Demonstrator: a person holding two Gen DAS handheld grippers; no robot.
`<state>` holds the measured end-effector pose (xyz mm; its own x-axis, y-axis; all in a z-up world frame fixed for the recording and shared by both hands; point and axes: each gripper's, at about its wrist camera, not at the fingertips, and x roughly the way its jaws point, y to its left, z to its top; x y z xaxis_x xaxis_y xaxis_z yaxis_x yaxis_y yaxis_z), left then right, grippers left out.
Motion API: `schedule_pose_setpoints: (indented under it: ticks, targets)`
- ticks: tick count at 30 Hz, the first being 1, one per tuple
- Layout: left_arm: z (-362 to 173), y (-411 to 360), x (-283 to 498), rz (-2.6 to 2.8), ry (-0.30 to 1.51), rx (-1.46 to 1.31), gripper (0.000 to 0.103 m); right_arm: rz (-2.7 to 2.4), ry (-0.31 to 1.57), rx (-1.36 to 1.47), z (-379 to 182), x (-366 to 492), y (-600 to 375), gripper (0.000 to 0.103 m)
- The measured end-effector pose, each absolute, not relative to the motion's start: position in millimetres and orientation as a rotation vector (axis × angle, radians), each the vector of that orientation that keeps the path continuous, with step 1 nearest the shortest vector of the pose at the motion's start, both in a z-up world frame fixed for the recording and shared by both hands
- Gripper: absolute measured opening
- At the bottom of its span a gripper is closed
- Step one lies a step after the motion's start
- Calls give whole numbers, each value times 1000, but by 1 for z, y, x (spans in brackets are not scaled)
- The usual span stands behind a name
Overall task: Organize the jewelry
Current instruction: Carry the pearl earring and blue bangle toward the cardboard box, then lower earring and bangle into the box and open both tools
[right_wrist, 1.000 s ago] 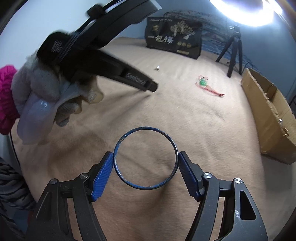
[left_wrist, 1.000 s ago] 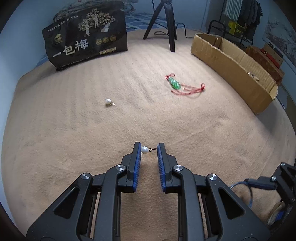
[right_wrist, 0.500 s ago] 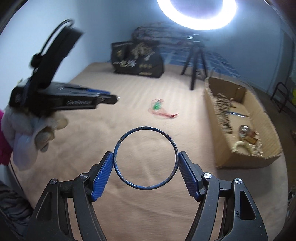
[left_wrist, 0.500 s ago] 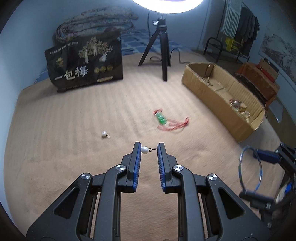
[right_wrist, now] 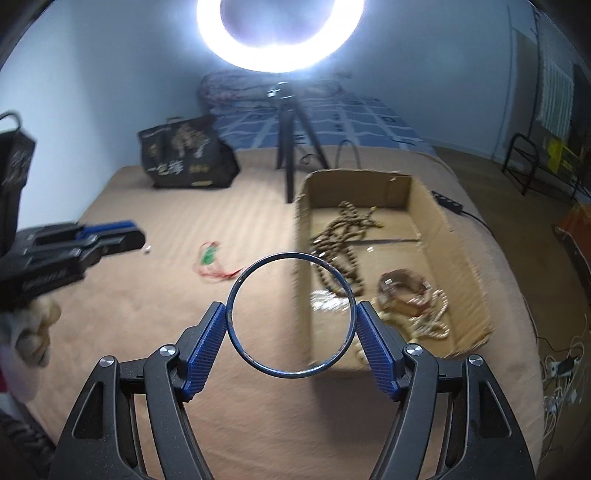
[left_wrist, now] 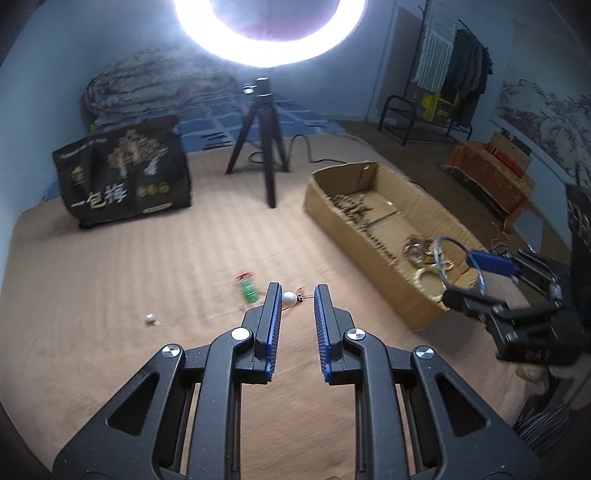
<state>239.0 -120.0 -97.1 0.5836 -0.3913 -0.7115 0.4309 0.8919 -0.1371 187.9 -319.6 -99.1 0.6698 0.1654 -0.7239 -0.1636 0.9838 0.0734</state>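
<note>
My left gripper [left_wrist: 295, 295] is shut on a white pearl earring [left_wrist: 290, 298], held across its tips above the tan blanket. My right gripper [right_wrist: 291, 314] is shut on a blue bangle [right_wrist: 233, 295], held upright near the front end of the cardboard box [right_wrist: 463, 258]. The box holds bead strings [right_wrist: 340, 229] and a brown bracelet [right_wrist: 402, 291]. In the left wrist view the right gripper [left_wrist: 476, 280] and bangle [left_wrist: 443, 242] hang over the box [left_wrist: 351, 236]. A green pendant on red cord [left_wrist: 248, 290] and a second pearl earring [left_wrist: 149, 317] lie on the blanket.
A black printed bag [left_wrist: 125, 177] stands at the back left. A tripod [left_wrist: 264, 147] with a ring light [left_wrist: 266, 33] stands behind the box. A clothes rack [left_wrist: 443, 92] and a wooden crate [left_wrist: 491, 173] are at the far right.
Both grippers have lifted and tilted up, each keeping its hold. The right gripper has swung right with the bangle toward the cardboard box.
</note>
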Motion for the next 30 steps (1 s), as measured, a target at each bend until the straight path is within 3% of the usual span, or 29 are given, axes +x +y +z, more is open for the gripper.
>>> schedule_pose_setpoints:
  ticks: [30]
  targets:
    - [-107, -245, 245, -624, 827, 53, 17, 83, 818, 54, -94, 279, -407, 71]
